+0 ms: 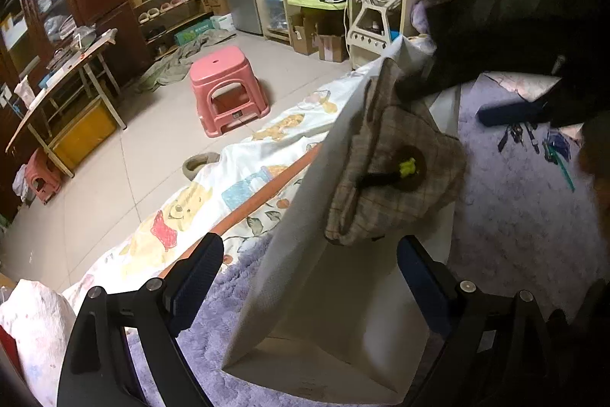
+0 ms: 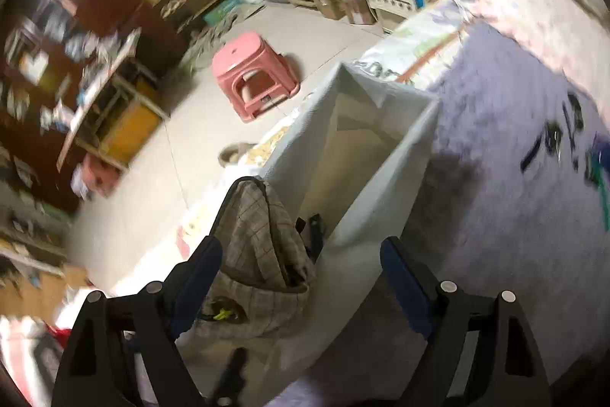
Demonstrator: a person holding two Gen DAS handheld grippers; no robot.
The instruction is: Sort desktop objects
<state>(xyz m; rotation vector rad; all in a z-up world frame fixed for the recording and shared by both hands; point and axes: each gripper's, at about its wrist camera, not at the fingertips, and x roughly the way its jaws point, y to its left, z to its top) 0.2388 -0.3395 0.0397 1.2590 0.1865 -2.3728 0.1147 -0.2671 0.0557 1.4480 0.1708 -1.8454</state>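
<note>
Right wrist view – blurred: right gripper (image 2: 301, 273) spread wide, empty, plaid pouch (image 2: 259, 246) draped on bin (image 2: 385, 178) wall. Left gripper (image 1: 310, 277) wide, empty – bin base cut off.

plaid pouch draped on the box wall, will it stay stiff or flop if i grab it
The plaid pouch probably flops: it folds over the white box wall and sags on both sides. It looks light, since the thin wall stands under it. A nudge may slide it off.
</note>
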